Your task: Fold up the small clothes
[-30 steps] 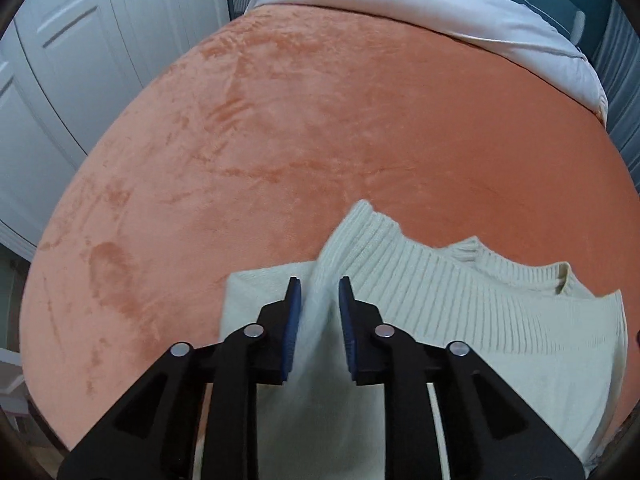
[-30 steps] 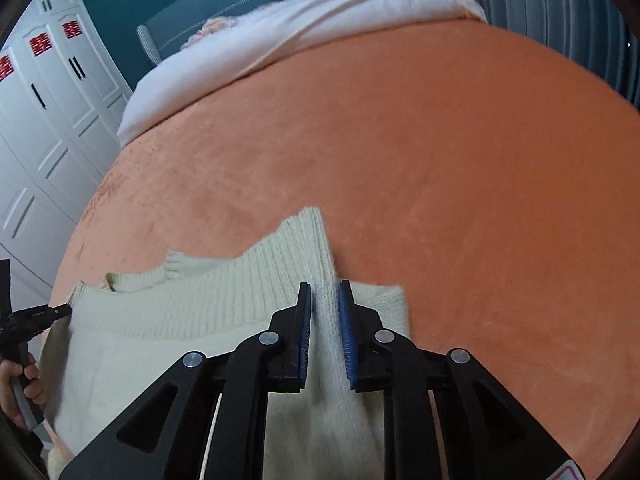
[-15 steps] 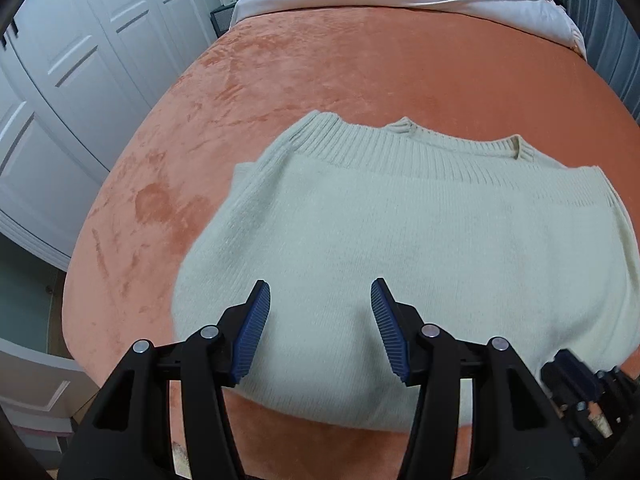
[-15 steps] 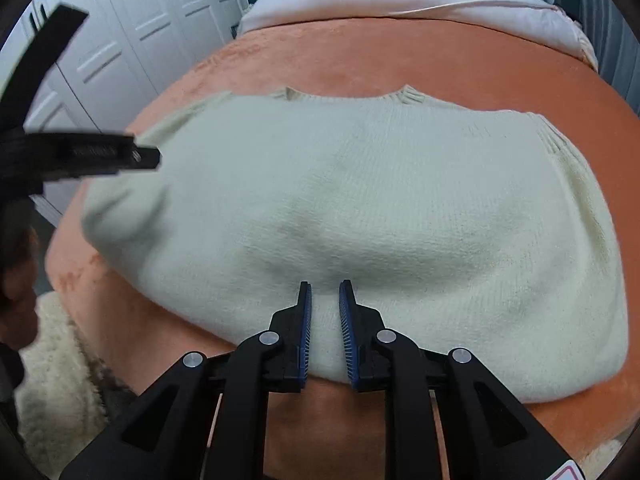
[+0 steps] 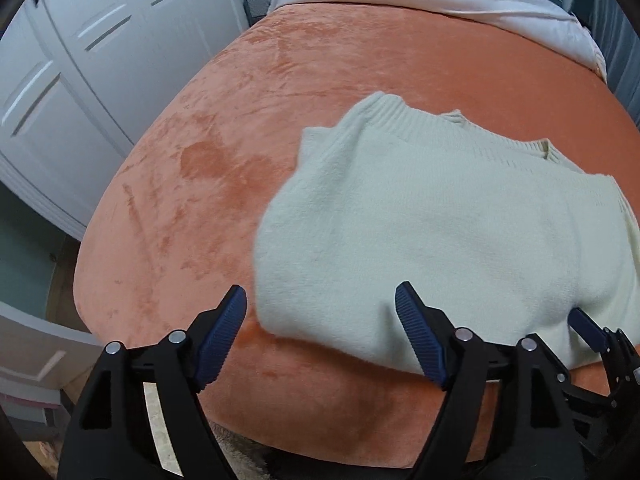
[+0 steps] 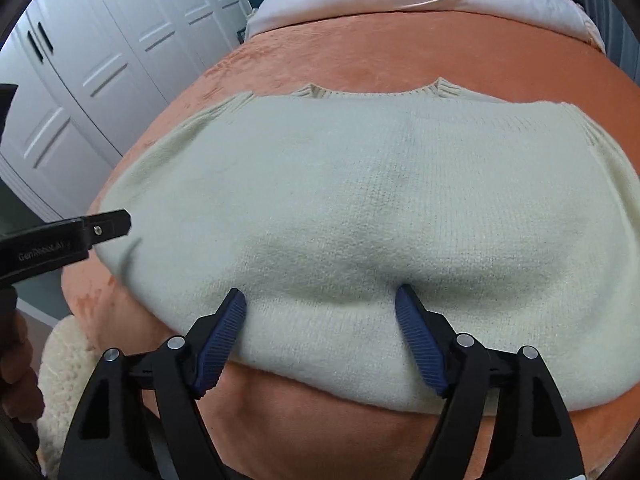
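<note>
My right tongs (image 6: 320, 320), spread apart, straddle the sweater (image 6: 360, 200) lying crosswise at the bed (image 6: 480, 56) edge, nearer than my empty, spread left tongs (image 5: 320, 320).

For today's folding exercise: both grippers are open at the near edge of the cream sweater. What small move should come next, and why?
Probably draw both grippers clear: the left gripper and right gripper stand open, holding nothing, and the sweater already lies folded on the orange blanket.

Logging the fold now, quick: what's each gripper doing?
Left gripper: open, holding nothing.
Right gripper: open, fingers astride the sweater's near edge, not gripping.
</note>
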